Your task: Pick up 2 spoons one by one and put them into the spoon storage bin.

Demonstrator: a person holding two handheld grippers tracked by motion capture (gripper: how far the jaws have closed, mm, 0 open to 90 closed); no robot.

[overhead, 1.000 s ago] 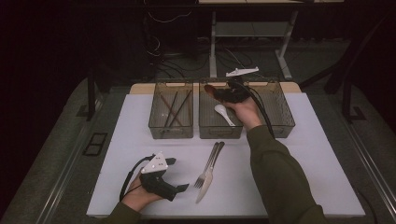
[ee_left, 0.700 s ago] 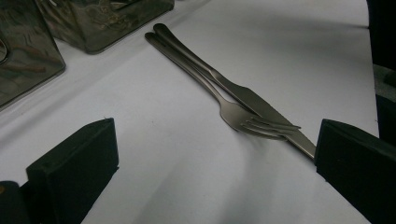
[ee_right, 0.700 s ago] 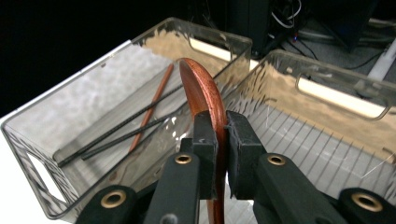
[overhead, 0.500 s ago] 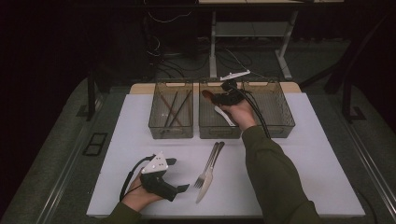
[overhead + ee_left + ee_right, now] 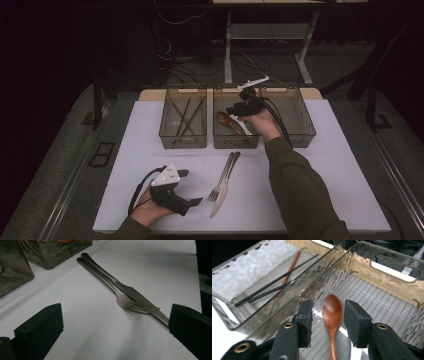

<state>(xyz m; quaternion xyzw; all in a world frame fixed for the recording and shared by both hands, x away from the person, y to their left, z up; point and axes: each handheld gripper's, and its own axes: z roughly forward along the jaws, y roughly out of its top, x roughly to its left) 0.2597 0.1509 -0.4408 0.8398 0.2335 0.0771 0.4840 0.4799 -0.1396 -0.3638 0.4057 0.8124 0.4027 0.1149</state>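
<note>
So the wooden spoon (image 5: 332, 315) is sitting in the middle bin (image 5: 220, 143) of the 3 clear ones, lying on the bin's floor with its bowl pointing away from the right gripper (image 5: 328, 322). In the right gripper view it runs straight up the gap between the 2 pads, long axis in line with the jaws, not touching either one. Those jaws have just been opening, and the spoon looks let go, with daylight on both sides of it.

Next bit, I'd guess, is backing straight out along that same axis so neither pad clips the handle.

Further out: chopsticks (image 5: 187, 117) in the left bin, then the fork (image 5: 223, 176) and knife (image 5: 226, 187) side by side on the white table (image 5: 330, 180), just beside the left gripper (image 5: 192, 187), which rests there wide open with nothing in it. That hand's clearly nearer to them.
</note>
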